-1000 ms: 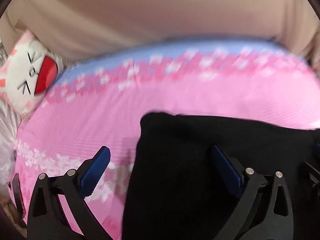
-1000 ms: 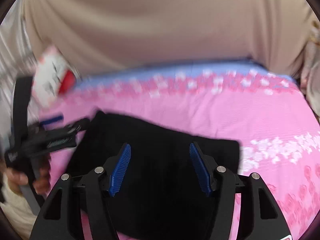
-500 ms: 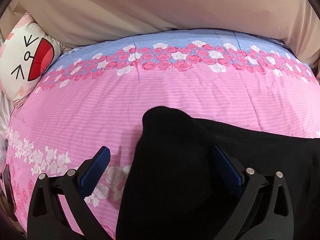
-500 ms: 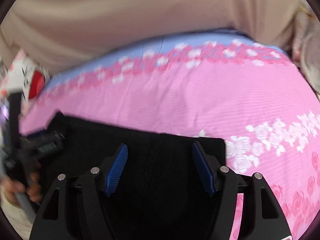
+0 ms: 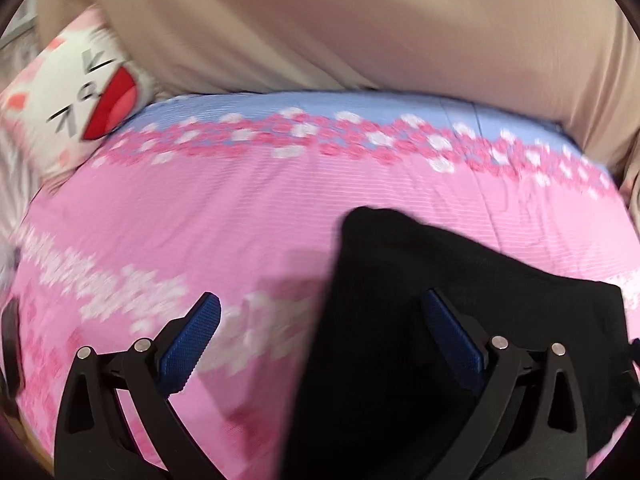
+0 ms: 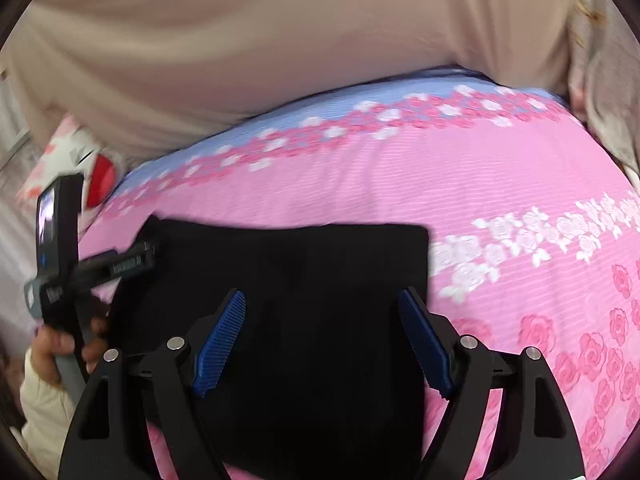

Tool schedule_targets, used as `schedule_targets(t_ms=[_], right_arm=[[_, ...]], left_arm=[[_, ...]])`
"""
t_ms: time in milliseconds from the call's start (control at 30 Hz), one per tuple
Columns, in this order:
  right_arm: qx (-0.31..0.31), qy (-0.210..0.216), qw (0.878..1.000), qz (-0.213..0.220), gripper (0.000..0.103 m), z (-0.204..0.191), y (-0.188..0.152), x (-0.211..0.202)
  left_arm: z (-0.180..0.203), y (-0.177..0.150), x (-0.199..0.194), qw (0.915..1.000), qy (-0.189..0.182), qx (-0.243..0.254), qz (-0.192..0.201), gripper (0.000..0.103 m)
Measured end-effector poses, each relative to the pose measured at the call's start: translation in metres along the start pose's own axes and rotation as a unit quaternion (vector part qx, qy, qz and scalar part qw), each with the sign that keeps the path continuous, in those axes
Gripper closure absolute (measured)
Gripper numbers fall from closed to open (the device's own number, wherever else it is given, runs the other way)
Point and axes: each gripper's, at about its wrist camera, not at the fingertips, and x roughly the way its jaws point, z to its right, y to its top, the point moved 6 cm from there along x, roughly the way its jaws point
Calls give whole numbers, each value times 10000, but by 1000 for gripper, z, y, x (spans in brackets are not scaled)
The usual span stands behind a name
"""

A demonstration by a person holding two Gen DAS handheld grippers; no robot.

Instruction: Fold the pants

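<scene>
Black pants (image 5: pixel 420 320) lie folded flat on a pink flowered bed cover (image 5: pixel 224 216). In the left wrist view my left gripper (image 5: pixel 320 336) is open and empty, straddling the pants' left edge, one blue pad over the cover and one over the cloth. In the right wrist view the pants (image 6: pixel 304 288) form a dark rectangle. My right gripper (image 6: pixel 324 340) is open and empty just above their near right part. The left gripper (image 6: pixel 120 260), held in a hand, shows at the pants' left end.
A white cartoon-face pillow (image 5: pixel 76 100) lies at the bed's far left. A beige quilt (image 5: pixel 340 28) is bunched along the far side of the bed. The cover's blue band (image 6: pixel 320 112) runs along the far edge.
Both cameras have shifted a little; the views are blurred by motion. The pants lie as before. Both grippers stay open over them.
</scene>
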Motion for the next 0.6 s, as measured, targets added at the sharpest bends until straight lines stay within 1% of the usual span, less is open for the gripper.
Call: schedule_targets(t_ms=[33,67,133,200,233,300,333,367,433,467,500,533,600], right_arm=[[-193,71,9998,-39,26,-12,-4,-2],[-448,231,9987,-121,26,-29,-5,1],[-865,582,9943,-233,26,-59,-4,10],[-1279,783,9884,-237,26,-92,8,27],[-1466,907,9848,-235,30,-110,16,38],[-1715,1157,9778,-325,48,-140,28,61],[-1830,1250,9739,-495,68,-157,32,79],[-1894,1250,9718,-646,79,-169,34,97],[-1968,1068,9703,-917,79,-185,32,141],[-1995,1108,9691,-936,77,-196,34,159],[-2093,1073,9676,-917,76,-205,38,165],[-2197,1006,9661,-913,73,-213,38,168],[-2546,750,9604,-854,70,-228,36,175]], left_arm=[[-11,-4,-5,9999,120,-39,34,5],[-24,-9,-11,9996,285,-47,65,5],[-51,-21,-20,9973,729,19,86,5],[-70,-32,-24,9951,989,43,50,5],[-80,-38,-26,9945,1047,-2,12,5],[-93,-47,-28,9946,1026,-129,-81,5],[-101,-52,-28,9947,989,-235,-121,5],[-106,-54,-28,9948,959,-303,-132,5],[-113,-57,-27,9950,906,-386,-151,5],[-114,-57,-26,9951,893,-387,-155,5],[-115,-57,-25,9952,883,-378,-160,5],[-114,-56,-23,9955,866,-352,-159,5],[-108,-55,-21,9965,768,-298,-153,5]])
